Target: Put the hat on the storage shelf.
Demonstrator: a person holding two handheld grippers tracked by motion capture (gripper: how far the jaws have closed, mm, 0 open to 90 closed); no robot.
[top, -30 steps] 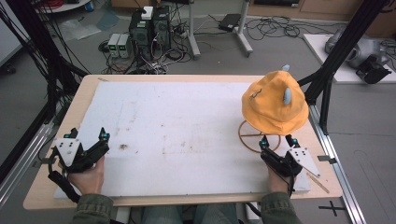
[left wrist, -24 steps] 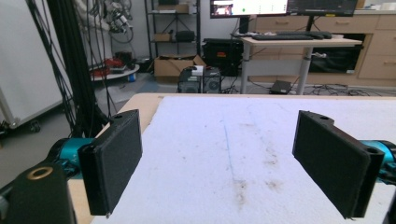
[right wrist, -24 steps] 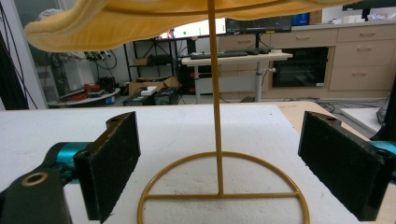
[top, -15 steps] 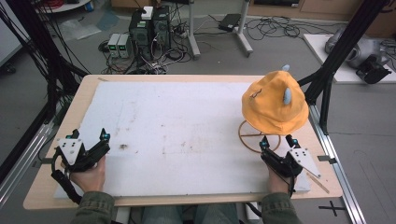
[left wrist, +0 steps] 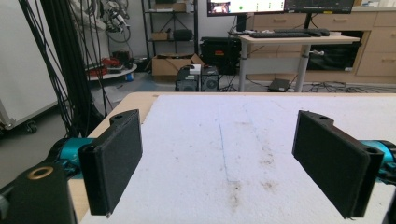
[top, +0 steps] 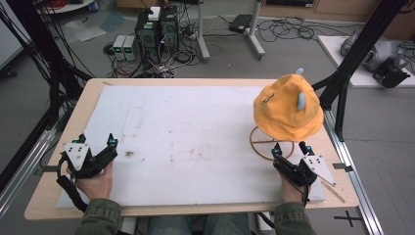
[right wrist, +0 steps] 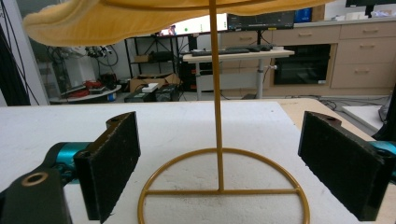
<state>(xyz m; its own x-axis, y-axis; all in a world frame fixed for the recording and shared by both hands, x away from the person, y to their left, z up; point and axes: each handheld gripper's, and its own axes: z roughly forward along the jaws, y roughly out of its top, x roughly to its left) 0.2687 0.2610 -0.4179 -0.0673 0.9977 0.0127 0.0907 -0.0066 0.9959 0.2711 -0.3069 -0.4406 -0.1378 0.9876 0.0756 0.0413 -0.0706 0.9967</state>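
Observation:
An orange hat (top: 288,108) with small blue horns sits on top of a thin gold wire stand (top: 266,143) at the table's right side. In the right gripper view the stand (right wrist: 219,186) with its ring base is straight ahead, and the hat (right wrist: 140,18) brim hangs overhead. My right gripper (top: 291,148) rests open on the foam just in front of the ring base, nothing between its jaws (right wrist: 219,168). My left gripper (top: 96,143) lies open at the near left of the foam, jaws apart over bare foam (left wrist: 219,163).
White foam board (top: 195,137) covers the wooden table (top: 58,196); it carries faint brown stains near its middle. Black frame posts (top: 342,83) stand at the table's right and left edges. Computers and cables lie on the floor beyond the far edge.

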